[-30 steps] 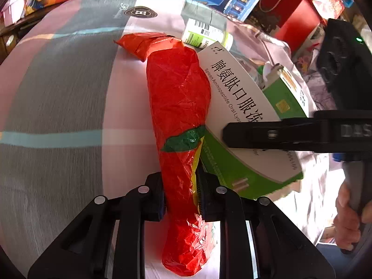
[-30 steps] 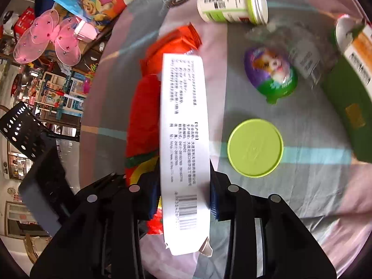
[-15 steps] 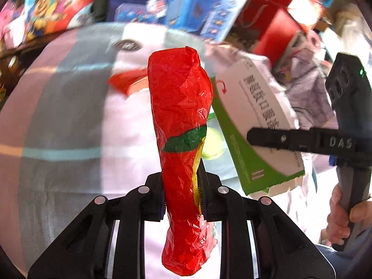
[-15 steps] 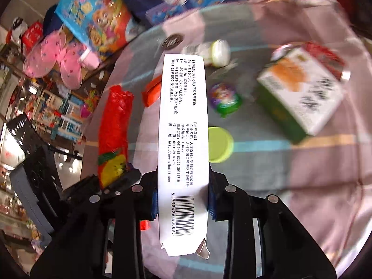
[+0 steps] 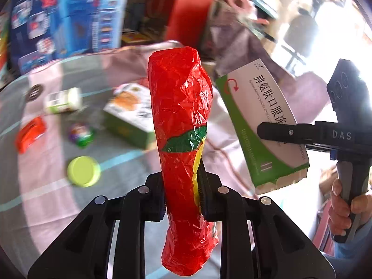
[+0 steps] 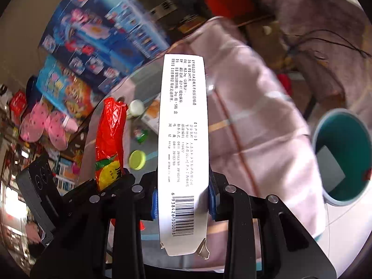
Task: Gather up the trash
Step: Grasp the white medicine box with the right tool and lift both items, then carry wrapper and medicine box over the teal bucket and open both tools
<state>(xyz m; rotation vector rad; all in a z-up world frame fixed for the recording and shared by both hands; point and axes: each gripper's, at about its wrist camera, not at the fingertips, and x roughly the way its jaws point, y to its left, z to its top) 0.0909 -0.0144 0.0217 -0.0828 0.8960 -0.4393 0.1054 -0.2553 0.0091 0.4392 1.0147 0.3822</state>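
Two grippers are seen, each clamped on one piece of trash. The left gripper [image 5: 182, 196] is clenched on a crumpled red plastic wrapper with a green and yellow band [image 5: 181, 125], held upright above the bench [image 5: 41, 197], which is covered by a pink and grey checked cloth. The right gripper [image 6: 182, 196] is clenched on a flat green and white cardboard medicine box [image 6: 182, 139], held edge-on with its barcode nearest the camera. A round teal bin [image 6: 341, 155] is seen low to the right of the box. Left on the bench are a lime-green round lid [image 5: 83, 171], a white bottle [image 5: 64, 100], a green carton [image 5: 130, 118], a small orange packet [image 5: 30, 133] and a purple-green capsule [image 5: 81, 133].
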